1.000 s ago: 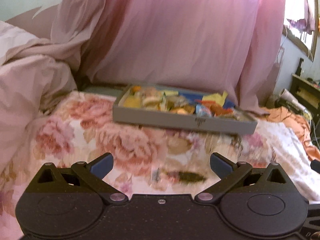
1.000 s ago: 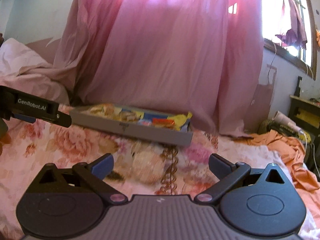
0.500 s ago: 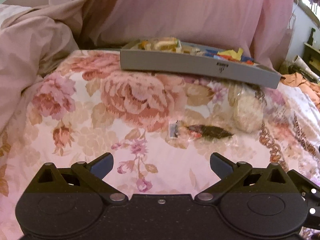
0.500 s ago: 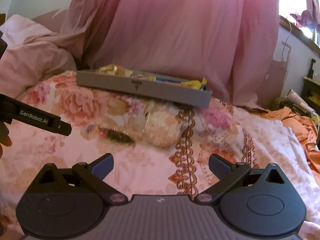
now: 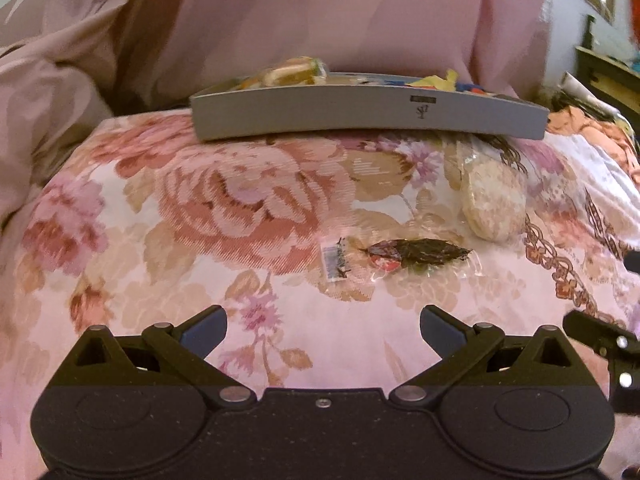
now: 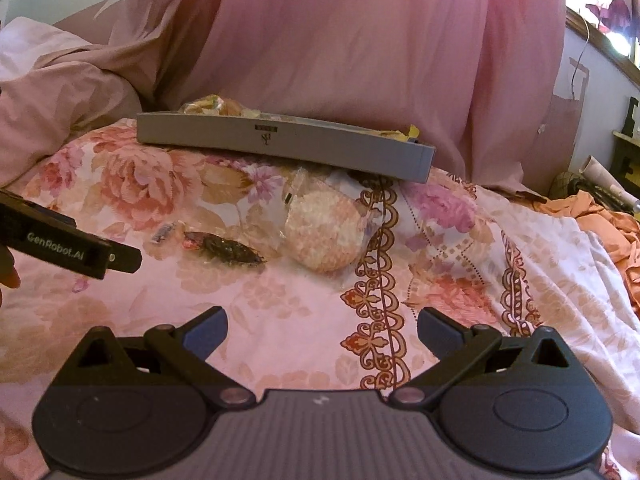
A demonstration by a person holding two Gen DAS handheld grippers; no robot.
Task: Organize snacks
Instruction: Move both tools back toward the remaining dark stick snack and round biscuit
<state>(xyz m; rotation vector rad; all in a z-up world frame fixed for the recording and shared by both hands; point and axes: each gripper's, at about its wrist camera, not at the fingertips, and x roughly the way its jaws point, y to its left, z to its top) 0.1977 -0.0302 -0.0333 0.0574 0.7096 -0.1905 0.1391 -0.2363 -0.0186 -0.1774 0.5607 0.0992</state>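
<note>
**Two loose snacks on the bed, both claws spread**

A clear packet with a dark snack lies on the floral bedspread, its barcode end toward the left. Just beside it, to the right, sits a round pale cake in clear wrap. Behind both, a grey tray holds more wrapped snacks; the cake's wrapper reaches to the tray's front wall. The left gripper hovers near the dark packet, fingers wide apart and empty. The right gripper is likewise spread, holding nothing, with the cake ahead of it. A pink curtain hangs behind the tray.
</note>
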